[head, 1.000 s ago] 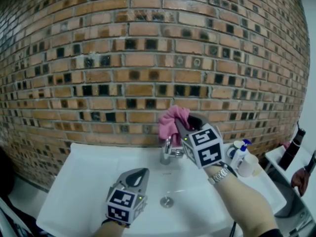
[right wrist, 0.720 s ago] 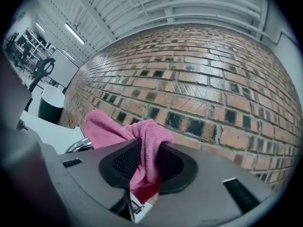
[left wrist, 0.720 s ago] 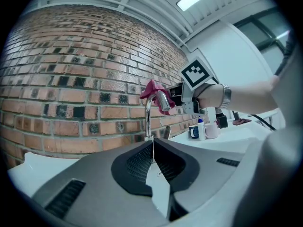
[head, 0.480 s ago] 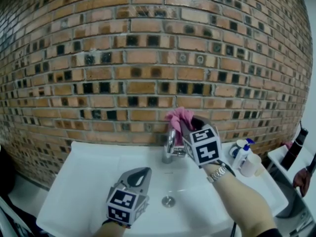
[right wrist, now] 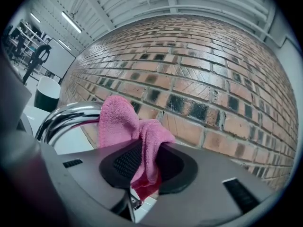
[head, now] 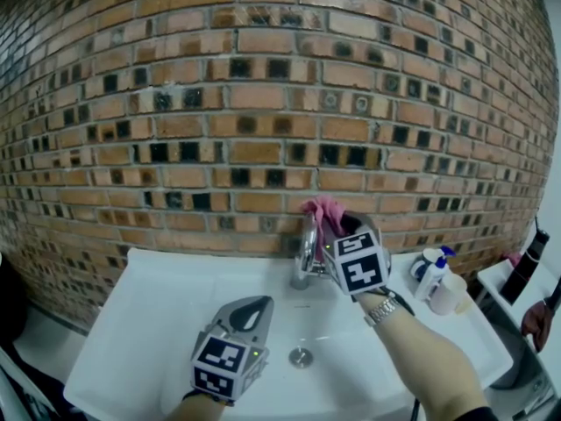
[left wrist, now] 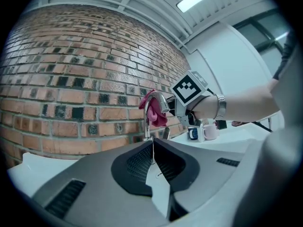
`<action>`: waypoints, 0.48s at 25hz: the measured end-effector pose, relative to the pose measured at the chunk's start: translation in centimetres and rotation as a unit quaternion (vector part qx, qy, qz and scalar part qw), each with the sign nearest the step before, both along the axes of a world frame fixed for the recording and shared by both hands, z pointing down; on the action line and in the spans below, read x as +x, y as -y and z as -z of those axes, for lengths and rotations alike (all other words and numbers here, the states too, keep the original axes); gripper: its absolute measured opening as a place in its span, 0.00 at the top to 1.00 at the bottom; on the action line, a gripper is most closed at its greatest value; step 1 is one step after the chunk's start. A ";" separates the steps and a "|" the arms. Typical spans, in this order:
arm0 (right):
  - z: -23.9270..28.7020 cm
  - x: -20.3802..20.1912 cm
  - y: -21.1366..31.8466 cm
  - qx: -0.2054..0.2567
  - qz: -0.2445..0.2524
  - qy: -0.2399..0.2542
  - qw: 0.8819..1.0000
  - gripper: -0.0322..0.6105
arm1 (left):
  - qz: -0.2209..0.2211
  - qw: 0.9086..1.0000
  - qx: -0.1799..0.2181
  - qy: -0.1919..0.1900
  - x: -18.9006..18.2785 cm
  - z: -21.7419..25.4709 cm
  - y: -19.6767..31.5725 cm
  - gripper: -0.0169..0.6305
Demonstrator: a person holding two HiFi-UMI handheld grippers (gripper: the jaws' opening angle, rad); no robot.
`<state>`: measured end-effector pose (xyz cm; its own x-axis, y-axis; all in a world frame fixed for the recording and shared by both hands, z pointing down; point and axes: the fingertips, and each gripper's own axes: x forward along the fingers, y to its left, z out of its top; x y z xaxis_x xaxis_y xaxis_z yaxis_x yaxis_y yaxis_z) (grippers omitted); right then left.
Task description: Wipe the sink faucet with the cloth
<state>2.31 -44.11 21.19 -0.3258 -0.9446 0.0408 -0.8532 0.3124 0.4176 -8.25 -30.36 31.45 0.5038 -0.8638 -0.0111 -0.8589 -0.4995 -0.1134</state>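
A chrome faucet [head: 304,251] rises from the back of the white sink [head: 166,310]. A pink cloth [head: 325,215] hangs right beside the top of its spout, against the brick wall. My right gripper [head: 337,230] is shut on the cloth; its jaws have just been closing with the cloth between them. In the right gripper view the pink cloth [right wrist: 135,134] is pinched between the pads, with the faucet [right wrist: 64,119] curving at the left. My left gripper [head: 252,310] is shut and empty, held level over the basin and pointing at the faucet [left wrist: 149,111].
A pump bottle [head: 427,274] and a cup [head: 447,294] stand on the sink's right ledge. The drain [head: 301,356] lies in the basin between my arms. A dark bottle [head: 529,266] and a person's hand [head: 534,319] are at the far right. The brick wall [head: 263,103] is close behind the faucet.
My right gripper has come down with the cloth and moved in against the top of the faucet spout. The left gripper has stayed where it was.
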 end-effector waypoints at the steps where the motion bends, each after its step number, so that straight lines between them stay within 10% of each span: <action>1: -0.1 0.0 0.0 -0.001 -0.001 0.000 1.000 0.83 | -0.001 1.000 0.001 -0.001 0.1 0.1 0.0 0.96; 12: -1.7 -0.5 -0.5 -0.021 -0.011 -0.005 1.000 0.83 | -0.005 1.000 0.006 -0.006 0.1 0.4 -0.3 0.96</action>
